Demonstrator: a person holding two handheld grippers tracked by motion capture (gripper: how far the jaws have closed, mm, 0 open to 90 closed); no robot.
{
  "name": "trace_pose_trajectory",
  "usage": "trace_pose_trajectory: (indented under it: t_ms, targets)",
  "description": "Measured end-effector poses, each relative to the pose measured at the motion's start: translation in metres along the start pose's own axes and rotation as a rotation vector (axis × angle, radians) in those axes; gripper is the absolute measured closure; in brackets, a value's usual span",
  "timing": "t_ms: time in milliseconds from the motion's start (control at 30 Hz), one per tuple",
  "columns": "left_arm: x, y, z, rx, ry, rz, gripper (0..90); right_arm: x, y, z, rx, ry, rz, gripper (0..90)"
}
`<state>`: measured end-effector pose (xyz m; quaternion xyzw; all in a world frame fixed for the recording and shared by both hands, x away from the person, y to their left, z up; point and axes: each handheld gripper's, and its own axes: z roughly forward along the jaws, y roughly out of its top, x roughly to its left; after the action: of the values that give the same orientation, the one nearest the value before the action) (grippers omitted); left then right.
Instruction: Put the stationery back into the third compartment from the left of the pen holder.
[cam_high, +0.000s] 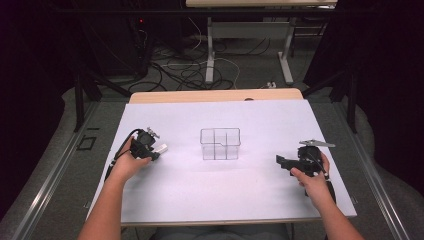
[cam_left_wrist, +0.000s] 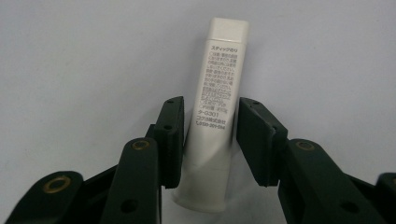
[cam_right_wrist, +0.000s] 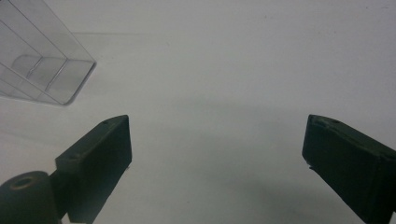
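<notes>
White surface (cam_high: 200, 200): my left claw (cam_left_wrist: 208, 135) brackets the glue stick (cam_left_wrist: 215, 93), not visibly clamped, for the clear divided box (cam_high: 220, 144); right claw (cam_right_wrist: 217, 158) spread empty.

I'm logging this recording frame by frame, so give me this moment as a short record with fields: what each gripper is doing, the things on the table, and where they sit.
surface: white table top
left gripper: jaws either side of a white glue stick; left jaw touches it, a slight gap shows at the right jaw
glue stick state: lies on the table, printed label up, cap pointing away from the gripper
right gripper: jaws wide apart, nothing between them, low over the bare table
container: clear divided box, mid-table between the two grippers, nothing visible inside
</notes>
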<state>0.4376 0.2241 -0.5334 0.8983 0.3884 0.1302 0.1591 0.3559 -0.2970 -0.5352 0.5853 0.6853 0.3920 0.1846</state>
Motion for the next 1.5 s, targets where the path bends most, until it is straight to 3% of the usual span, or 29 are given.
trace_pose_trajectory:
  t_ms: [200, 767, 967, 1100, 1267, 1500]
  targets:
    - [0.001, 0.001, 0.000, 0.011, -0.015, 0.038, 67.1, 0.000, -0.001, -0.001, 0.003, 0.004, 0.003, 8.0]
    - [-0.002, 0.001, -0.002, 0.015, -0.009, 0.070, 68.4, 0.000, 0.000, -0.001, 0.001, 0.005, 0.004, 8.1]
    - [-0.004, 0.001, -0.011, -0.010, -0.039, 0.029, 68.4, 0.000, 0.000, -0.002, -0.003, 0.005, -0.010, 8.5]
    - [-0.006, 0.003, -0.018, -0.024, -0.053, 0.032, 68.5, 0.001, 0.001, -0.002, -0.008, 0.005, -0.017, 9.5]
    - [-0.010, 0.005, -0.025, -0.031, -0.103, 0.014, 68.5, 0.003, 0.001, -0.002, -0.008, 0.004, -0.022, 9.6]
    - [-0.015, 0.005, -0.034, -0.034, -0.157, -0.055, 68.6, 0.004, 0.001, -0.002, -0.011, -0.003, -0.034, 11.3]
